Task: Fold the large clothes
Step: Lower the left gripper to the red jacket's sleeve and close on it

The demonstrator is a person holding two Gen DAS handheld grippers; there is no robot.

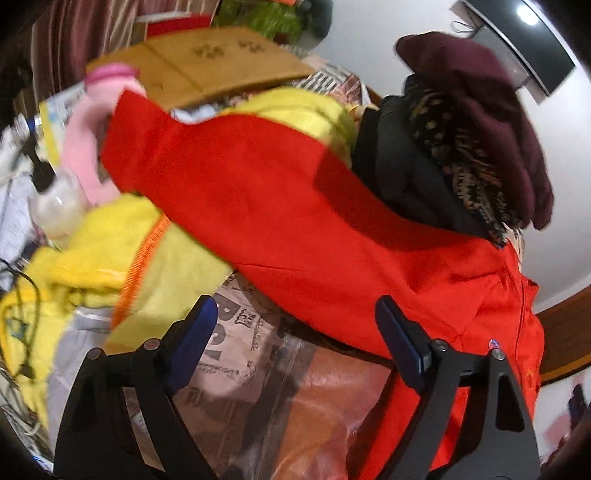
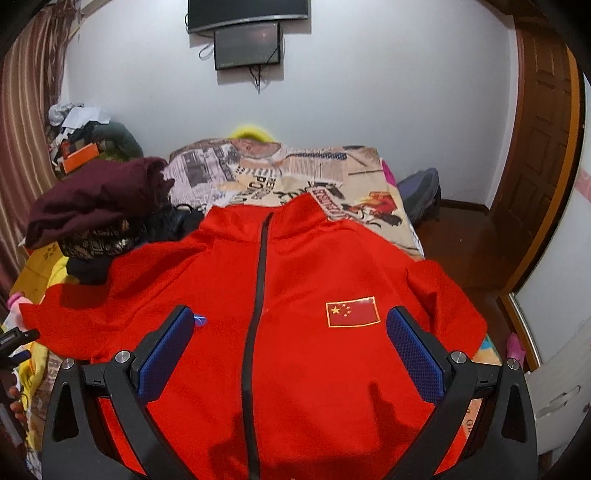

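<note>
Maroon garment (image 2: 92,206) atop dark pile; wall screen (image 2: 247,14); wooden door (image 2: 543,147).

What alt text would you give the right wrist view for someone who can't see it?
A red zip-up jacket with a flag patch lies spread front-up on a patterned bedspread, with the right gripper open above it. Dark folded clothes are piled at the left.

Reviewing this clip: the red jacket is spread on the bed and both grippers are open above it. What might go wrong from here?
1. The red jacket's sleeve lies over a yellow garment; the open left gripper may pinch both.
2. The maroon clothes pile sits against the jacket's shoulder and could topple onto the fold.
3. The right gripper hovers over the zipper; grabbing there may bunch the front.
</note>
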